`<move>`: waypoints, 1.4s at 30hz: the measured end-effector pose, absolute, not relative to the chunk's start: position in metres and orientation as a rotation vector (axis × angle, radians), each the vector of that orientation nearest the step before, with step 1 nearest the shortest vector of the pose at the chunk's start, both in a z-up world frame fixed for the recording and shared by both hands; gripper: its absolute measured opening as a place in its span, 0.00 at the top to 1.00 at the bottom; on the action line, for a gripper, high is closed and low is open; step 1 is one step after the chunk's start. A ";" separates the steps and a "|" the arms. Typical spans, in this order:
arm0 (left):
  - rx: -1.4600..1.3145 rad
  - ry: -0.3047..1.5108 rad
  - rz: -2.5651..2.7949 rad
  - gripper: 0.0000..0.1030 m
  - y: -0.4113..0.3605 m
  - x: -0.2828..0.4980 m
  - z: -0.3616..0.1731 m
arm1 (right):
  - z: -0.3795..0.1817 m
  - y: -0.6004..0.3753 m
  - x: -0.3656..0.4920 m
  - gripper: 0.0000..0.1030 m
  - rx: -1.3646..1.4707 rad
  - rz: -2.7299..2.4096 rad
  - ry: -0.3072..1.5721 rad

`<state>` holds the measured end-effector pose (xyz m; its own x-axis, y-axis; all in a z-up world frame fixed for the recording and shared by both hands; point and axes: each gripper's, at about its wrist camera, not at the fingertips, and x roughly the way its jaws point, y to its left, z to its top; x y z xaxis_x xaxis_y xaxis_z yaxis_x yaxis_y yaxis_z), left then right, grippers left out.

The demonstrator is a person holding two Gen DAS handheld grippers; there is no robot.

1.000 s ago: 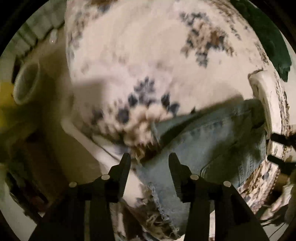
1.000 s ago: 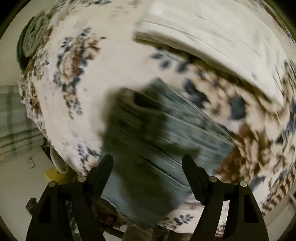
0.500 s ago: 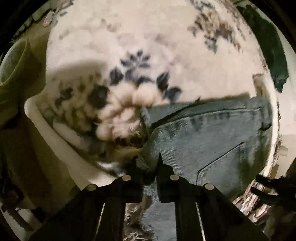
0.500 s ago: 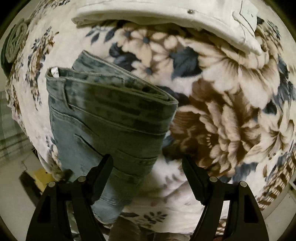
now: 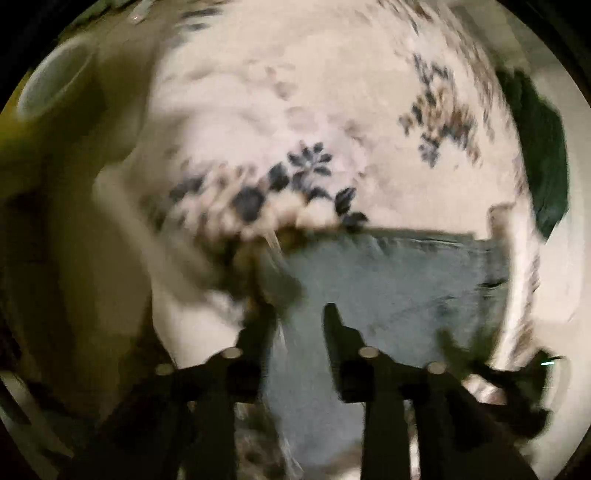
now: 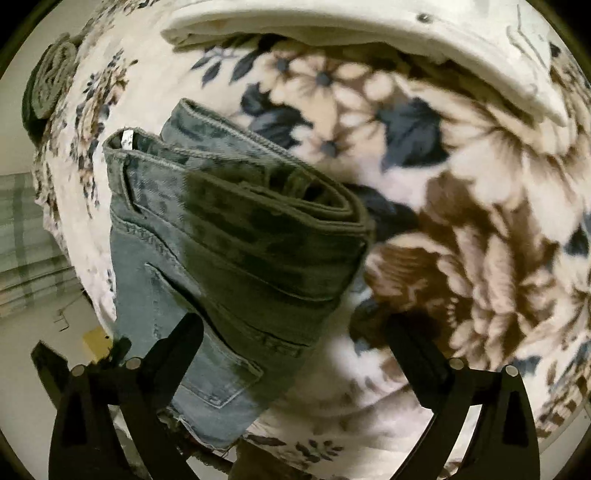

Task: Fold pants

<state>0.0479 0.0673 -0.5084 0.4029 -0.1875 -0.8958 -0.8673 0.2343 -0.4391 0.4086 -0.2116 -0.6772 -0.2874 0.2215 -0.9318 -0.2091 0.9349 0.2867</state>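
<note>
Light blue jeans [image 6: 229,258] lie folded on a floral blanket [image 6: 461,206], waistband end stacked in layers, back pocket facing me. My right gripper [image 6: 295,325] is open and empty, its jaws wide, hovering over the jeans' waistband corner. In the blurred left wrist view the jeans [image 5: 399,280] stretch to the right, and my left gripper [image 5: 299,314] is open over their frayed hem end, touching nothing that I can make out. The right gripper's dark body shows at the lower right of that view [image 5: 509,373].
White folded pants [image 6: 369,33] lie at the blanket's far side. A dark green rolled cloth [image 6: 48,85] sits at the blanket's far left corner, also seen in the left wrist view [image 5: 543,155]. A pale round bucket [image 5: 59,81] stands off the bed edge at left.
My left gripper was shut on the jeans' hem edge half a second ago; it has opened and pulled back. My right gripper stayed open and drifted slightly closer over the waistband.
</note>
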 end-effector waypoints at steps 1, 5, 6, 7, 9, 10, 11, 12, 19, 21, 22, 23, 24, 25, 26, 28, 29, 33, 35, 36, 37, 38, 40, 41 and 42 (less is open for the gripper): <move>-1.349 1.034 0.651 0.68 0.058 0.031 -0.501 | -0.680 -0.212 0.409 0.01 0.018 0.431 1.813; -1.617 0.912 0.660 0.58 0.012 -0.001 -0.505 | -0.690 -0.221 0.408 0.00 0.069 0.486 1.802; -1.673 0.900 0.653 0.58 -0.001 0.003 -0.511 | -0.693 -0.225 0.408 0.00 0.085 0.499 1.802; -1.724 0.892 0.646 0.58 -0.015 0.003 -0.519 | -0.695 -0.228 0.408 0.00 0.097 0.508 1.802; -1.824 0.883 0.632 0.58 -0.043 0.007 -0.537 | -0.701 -0.232 0.406 0.00 0.117 0.529 1.800; -1.876 0.871 0.624 0.58 -0.055 0.008 -0.546 | -0.701 -0.235 0.405 0.00 0.124 0.546 1.800; -1.917 0.853 0.627 0.58 -0.065 0.009 -0.553 | -0.701 -0.236 0.404 0.00 0.124 0.559 1.798; -1.946 0.831 0.632 0.58 -0.073 0.010 -0.557 | -0.701 -0.237 0.404 0.00 0.122 0.574 1.795; -2.025 0.736 0.619 0.58 -0.102 0.024 -0.560 | -0.710 -0.242 0.402 0.00 0.129 0.632 1.801; -2.032 0.721 0.605 0.58 -0.109 0.029 -0.561 | -0.713 -0.246 0.403 0.00 0.156 0.636 1.800; -2.046 0.710 0.603 0.58 -0.108 0.025 -0.565 | -0.713 -0.249 0.404 0.00 0.166 0.639 1.800; -2.069 0.684 0.608 0.58 -0.106 0.022 -0.571 | -0.714 -0.250 0.405 0.00 0.173 0.642 1.799; -2.085 0.659 0.616 0.58 -0.105 0.023 -0.574 | -0.714 -0.251 0.406 0.00 0.183 0.644 1.799; -2.100 0.632 0.627 0.58 -0.104 0.024 -0.578 | -0.715 -0.253 0.407 0.00 0.201 0.645 1.801; -2.106 0.609 0.637 0.58 -0.102 0.025 -0.581 | -0.716 -0.254 0.408 0.00 0.213 0.646 1.802; -2.096 0.593 0.661 0.56 -0.098 0.029 -0.582 | -0.716 -0.257 0.410 0.00 0.237 0.652 1.805; -2.091 0.587 0.665 0.54 -0.098 0.030 -0.583 | -0.716 -0.258 0.411 0.00 0.247 0.659 1.806; -2.111 0.547 0.684 0.53 -0.099 0.032 -0.584 | -0.719 -0.261 0.414 0.00 0.283 0.678 1.804; -2.122 0.530 0.693 0.52 -0.099 0.032 -0.585 | -0.719 -0.262 0.415 0.00 0.308 0.683 1.800; -2.129 0.523 0.696 0.52 -0.099 0.029 -0.586 | -0.719 -0.263 0.415 0.00 0.334 0.688 1.797; -2.142 0.511 0.699 0.51 -0.098 0.027 -0.588 | -0.719 -0.264 0.417 0.00 0.352 0.692 1.797; -2.151 0.495 0.703 0.51 -0.098 0.022 -0.588 | -0.720 -0.265 0.418 0.00 0.381 0.700 1.795; -2.162 0.483 0.712 0.50 -0.096 0.021 -0.589 | -0.720 -0.265 0.419 0.00 0.420 0.712 1.794; -2.167 0.477 0.722 0.50 -0.094 0.024 -0.589 | -0.720 -0.263 0.421 0.00 0.442 0.725 1.793; -2.166 0.478 0.728 0.49 -0.092 0.025 -0.590 | -0.720 -0.261 0.421 0.00 0.458 0.738 1.793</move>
<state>0.0252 -0.0919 -0.5898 0.7649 -0.0959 -0.6370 -0.5463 -0.6206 -0.5626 0.4214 -0.2611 -0.7204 -0.3345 0.6297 -0.7011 -0.0464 0.7321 0.6796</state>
